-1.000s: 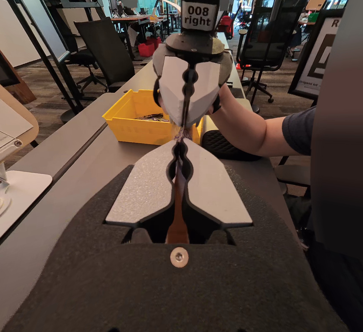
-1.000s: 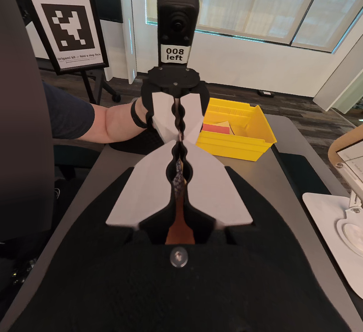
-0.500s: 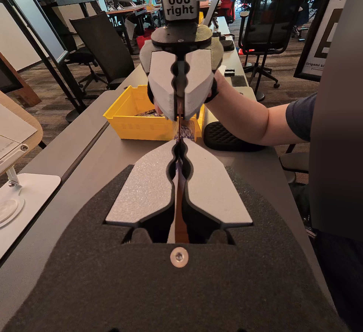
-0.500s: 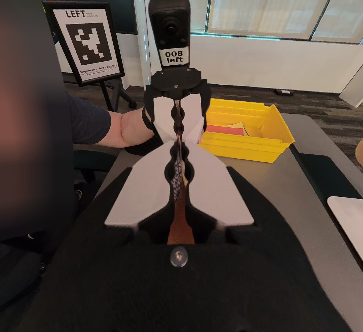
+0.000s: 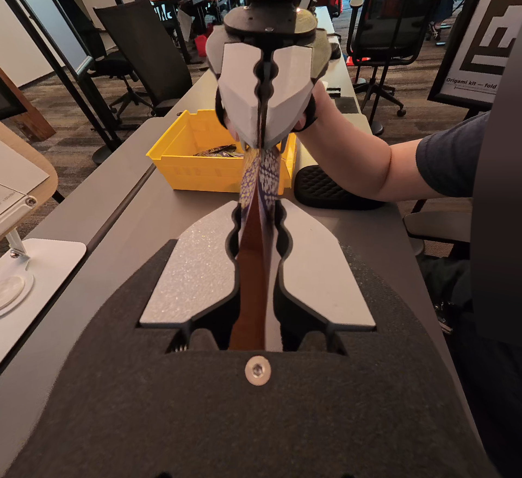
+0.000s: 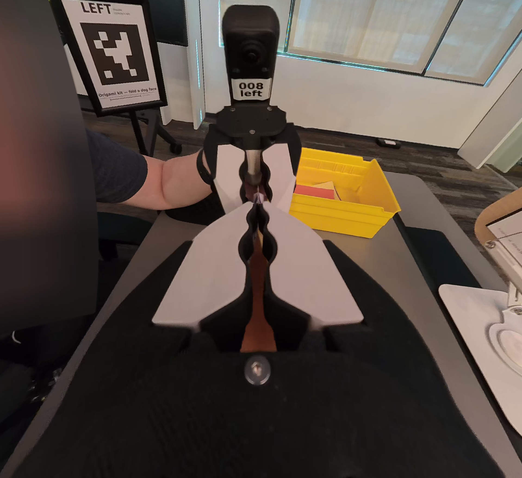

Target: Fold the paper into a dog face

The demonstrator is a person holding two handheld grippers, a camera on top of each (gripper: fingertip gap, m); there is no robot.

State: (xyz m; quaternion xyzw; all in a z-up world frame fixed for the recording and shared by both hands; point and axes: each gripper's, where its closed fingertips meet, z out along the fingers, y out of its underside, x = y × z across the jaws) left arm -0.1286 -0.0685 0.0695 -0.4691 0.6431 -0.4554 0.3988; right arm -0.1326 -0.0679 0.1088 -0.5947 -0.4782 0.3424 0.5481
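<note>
The left gripper [image 5: 258,207] had its jaws parted a little, with the paper [image 5: 258,182] running loosely through the gap rather than pinched. The right gripper [image 6: 257,204] had its jaws brought together on the far end of the same sheet, so that gripper alone appeared to carry it. The paper was held edge-on in the air between the two sets of fingertips, above the table [image 5: 118,210] and clear of it; its patterned purple face and plain brown face both showed, which suggested a fold already laid in. This arrangement probably let one tool anchor the sheet while the other slid or re-gripped along the crease. The two grippers faced each other nose to nose, tips almost touching, each roughly level. Behind the right gripper, the person's forearm [image 5: 361,162] reached in from the side, bent at the elbow. A yellow bin [image 6: 347,210] holding other sheets stood on the table just beyond.
</note>
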